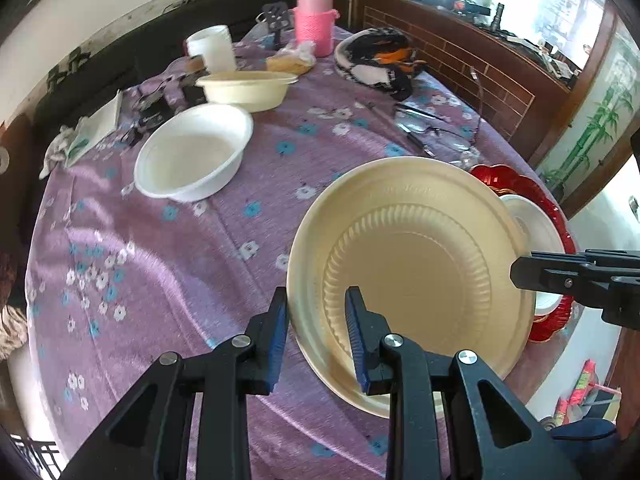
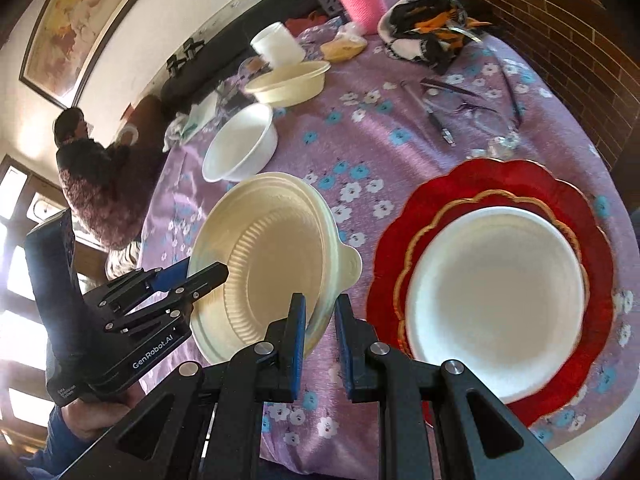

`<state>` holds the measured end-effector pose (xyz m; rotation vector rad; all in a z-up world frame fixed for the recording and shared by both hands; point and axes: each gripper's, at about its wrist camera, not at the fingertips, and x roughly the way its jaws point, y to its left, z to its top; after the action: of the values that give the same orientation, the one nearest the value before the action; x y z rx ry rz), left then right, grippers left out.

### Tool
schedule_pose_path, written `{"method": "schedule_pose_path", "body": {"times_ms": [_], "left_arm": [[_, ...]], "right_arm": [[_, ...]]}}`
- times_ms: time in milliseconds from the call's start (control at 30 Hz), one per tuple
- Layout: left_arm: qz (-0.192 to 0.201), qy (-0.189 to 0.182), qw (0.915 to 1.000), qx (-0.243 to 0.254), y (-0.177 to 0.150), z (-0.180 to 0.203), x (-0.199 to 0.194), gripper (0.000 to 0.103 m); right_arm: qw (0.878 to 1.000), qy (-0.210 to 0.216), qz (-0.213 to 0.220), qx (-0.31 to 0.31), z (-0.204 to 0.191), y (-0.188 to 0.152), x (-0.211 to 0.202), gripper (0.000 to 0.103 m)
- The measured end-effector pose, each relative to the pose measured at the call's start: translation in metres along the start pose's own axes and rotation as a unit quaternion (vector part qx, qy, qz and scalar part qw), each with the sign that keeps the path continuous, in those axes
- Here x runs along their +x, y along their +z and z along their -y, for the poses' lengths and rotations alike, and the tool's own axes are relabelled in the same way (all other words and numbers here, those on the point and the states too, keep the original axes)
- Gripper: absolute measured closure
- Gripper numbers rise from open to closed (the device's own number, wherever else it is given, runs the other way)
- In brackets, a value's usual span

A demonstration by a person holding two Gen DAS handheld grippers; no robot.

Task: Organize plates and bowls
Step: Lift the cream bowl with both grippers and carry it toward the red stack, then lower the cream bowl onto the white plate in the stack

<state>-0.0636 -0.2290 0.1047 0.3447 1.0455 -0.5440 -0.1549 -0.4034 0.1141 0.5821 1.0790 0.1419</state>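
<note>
A cream ribbed plate (image 1: 412,268) is tilted up off the purple cloth; it also shows in the right wrist view (image 2: 272,264). My left gripper (image 1: 316,320) straddles its near rim, jaws a little apart. My right gripper (image 2: 320,332) straddles its opposite rim, jaws also a little apart. A red scalloped plate (image 2: 560,200) lies to the right with a white plate (image 2: 496,300) on it. A white bowl (image 1: 192,152) and a cream bowl (image 1: 248,88) stand farther back.
The round table (image 1: 160,280) has a purple flowered cloth. At the back stand a pink flask (image 1: 314,20), a white cup (image 1: 212,48), a black-and-orange cloth bundle (image 1: 376,60) and glasses with a pen (image 1: 432,128). A person (image 2: 100,176) sits at the far left.
</note>
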Motion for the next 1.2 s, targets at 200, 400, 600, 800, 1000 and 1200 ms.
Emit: {"method": "schedule_pose_path", "body": {"times_ms": [200, 400, 600, 800, 1000, 1200], "left_arm": [[0.005, -0.009, 0.9996, 0.025, 0.012, 0.021, -0.001, 0.077], [0.007, -0.019, 0.9986, 0.050, 0.024, 0.046, 0.001, 0.077], [0.009, -0.033, 0.9965, 0.076, 0.032, 0.073, 0.004, 0.076], [0.003, -0.047, 0.9937, 0.101, 0.037, 0.100, 0.014, 0.076], [-0.008, -0.062, 0.9905, 0.122, 0.037, 0.125, 0.024, 0.075], [-0.021, -0.072, 0.9879, 0.136, 0.037, 0.143, 0.035, 0.075]], "right_arm": [[1.000, -0.003, 0.012, 0.020, 0.017, -0.002, -0.016, 0.087], [0.999, -0.009, 0.023, 0.044, 0.037, -0.007, -0.033, 0.087], [0.997, -0.021, 0.035, 0.069, 0.059, -0.012, -0.050, 0.087], [0.994, -0.034, 0.045, 0.097, 0.083, -0.018, -0.065, 0.087], [0.990, -0.047, 0.048, 0.125, 0.106, -0.026, -0.075, 0.087], [0.987, -0.055, 0.048, 0.146, 0.124, -0.034, -0.082, 0.087]]}}
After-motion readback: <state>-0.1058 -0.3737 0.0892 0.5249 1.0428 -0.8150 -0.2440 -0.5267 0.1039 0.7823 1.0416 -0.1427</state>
